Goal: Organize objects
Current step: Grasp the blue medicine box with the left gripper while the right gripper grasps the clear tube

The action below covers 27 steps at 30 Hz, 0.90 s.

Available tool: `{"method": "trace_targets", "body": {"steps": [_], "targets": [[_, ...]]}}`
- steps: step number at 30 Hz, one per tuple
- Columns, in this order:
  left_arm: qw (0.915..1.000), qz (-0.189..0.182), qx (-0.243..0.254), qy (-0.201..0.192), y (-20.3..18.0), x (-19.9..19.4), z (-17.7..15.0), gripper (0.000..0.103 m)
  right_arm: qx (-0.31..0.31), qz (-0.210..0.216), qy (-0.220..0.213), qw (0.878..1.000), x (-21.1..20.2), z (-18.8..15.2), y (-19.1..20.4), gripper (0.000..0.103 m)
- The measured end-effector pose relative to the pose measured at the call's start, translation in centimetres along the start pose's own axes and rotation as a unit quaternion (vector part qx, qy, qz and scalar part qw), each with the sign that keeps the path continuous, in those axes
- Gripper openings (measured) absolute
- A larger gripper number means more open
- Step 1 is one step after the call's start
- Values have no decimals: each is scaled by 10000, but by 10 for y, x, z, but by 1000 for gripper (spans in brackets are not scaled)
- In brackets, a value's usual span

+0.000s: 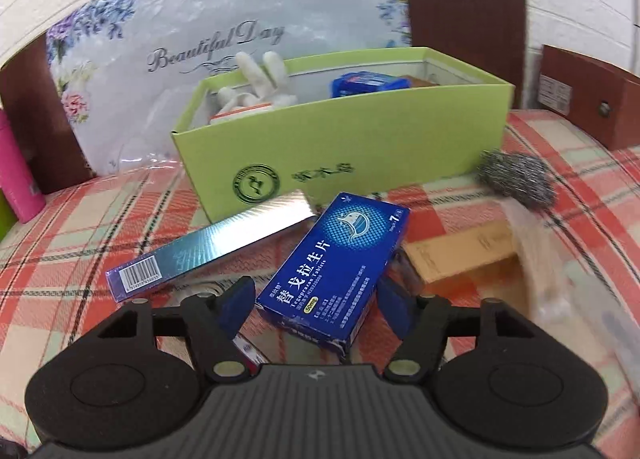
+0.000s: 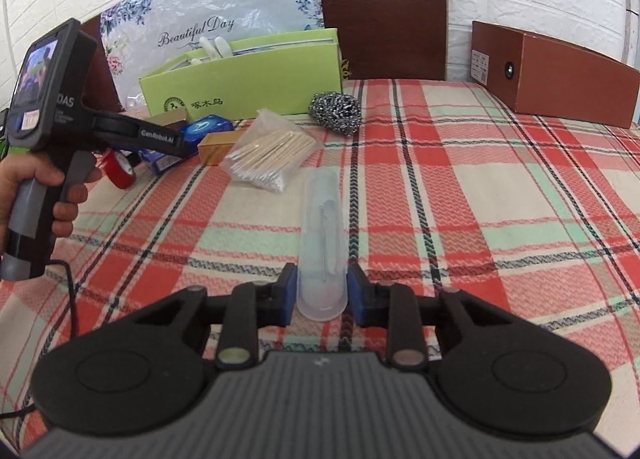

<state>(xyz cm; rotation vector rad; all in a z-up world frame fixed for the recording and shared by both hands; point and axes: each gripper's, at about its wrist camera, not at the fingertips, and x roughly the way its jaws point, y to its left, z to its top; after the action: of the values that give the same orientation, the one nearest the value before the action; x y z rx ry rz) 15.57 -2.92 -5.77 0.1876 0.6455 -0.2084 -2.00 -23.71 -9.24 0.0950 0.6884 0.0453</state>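
Observation:
In the left wrist view my left gripper (image 1: pixel 316 305) is open, with its fingers on either side of a blue tablet box (image 1: pixel 334 261) lying on the checked cloth. A long silvery-blue box (image 1: pixel 208 245) lies to its left. Behind stands an open green box (image 1: pixel 344 139) holding white gloves (image 1: pixel 260 79) and a blue pack (image 1: pixel 366 83). In the right wrist view my right gripper (image 2: pixel 322 297) is closed on the near end of a clear plastic tube (image 2: pixel 323 239) lying on the cloth. The left gripper's body (image 2: pixel 52 107) shows at the far left, held in a hand.
A steel scourer (image 2: pixel 335 111), a bag of cotton swabs (image 2: pixel 268 157), a tan box (image 2: pixel 218 147) and a red tape roll (image 2: pixel 119 171) lie near the green box (image 2: pixel 244 79). A brown box (image 2: pixel 560 73) stands at the back right. A chair back (image 2: pixel 382 11) and a floral bag (image 2: pixel 208 19) stand behind the table.

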Motion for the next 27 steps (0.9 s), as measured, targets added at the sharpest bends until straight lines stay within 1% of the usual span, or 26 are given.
{"method": "trace_targets", "body": {"steps": [3,6,9,11,13,14,15,16,18,20,23,27], "targets": [[9995,-301,-4,43,-3,-18,-10,66,-106,188,26,9998,-2,-1,7,27],[9981,-596,-84,161,-6,-37,-26,65,-244,341,98,9991,-5,-3,13,26],[9975,-692,-66,122,-9,-62,-47,62,-314,345,151,9988,-8,-6,13,27],[9969,-752,-203,105,-7,-74,-59,62,-316,320,181,9988,-9,-8,12,27],[9967,-730,-352,69,-5,-80,-67,68,-313,261,155,9990,-8,-8,13,29],[9968,-702,-385,50,-5,-80,-67,73,-322,245,146,9991,-6,-7,14,31],[9969,-669,-405,39,-5,-78,-67,75,-335,239,130,9991,-5,-6,15,31],[9971,-626,-432,58,-4,-76,-64,75,-349,242,114,9990,-4,-5,17,32],[9968,-636,-483,64,-5,-71,-58,75,-386,238,73,9989,-1,-3,20,39],[9966,-663,-485,4,-6,-68,-51,75,-406,195,58,9990,4,-1,23,40],[9972,-662,-350,-55,-14,-61,-43,77,-412,157,77,9990,10,0,25,40],[9969,-751,-236,88,-21,-46,-37,77,-441,73,70,9990,16,3,25,40]]}}
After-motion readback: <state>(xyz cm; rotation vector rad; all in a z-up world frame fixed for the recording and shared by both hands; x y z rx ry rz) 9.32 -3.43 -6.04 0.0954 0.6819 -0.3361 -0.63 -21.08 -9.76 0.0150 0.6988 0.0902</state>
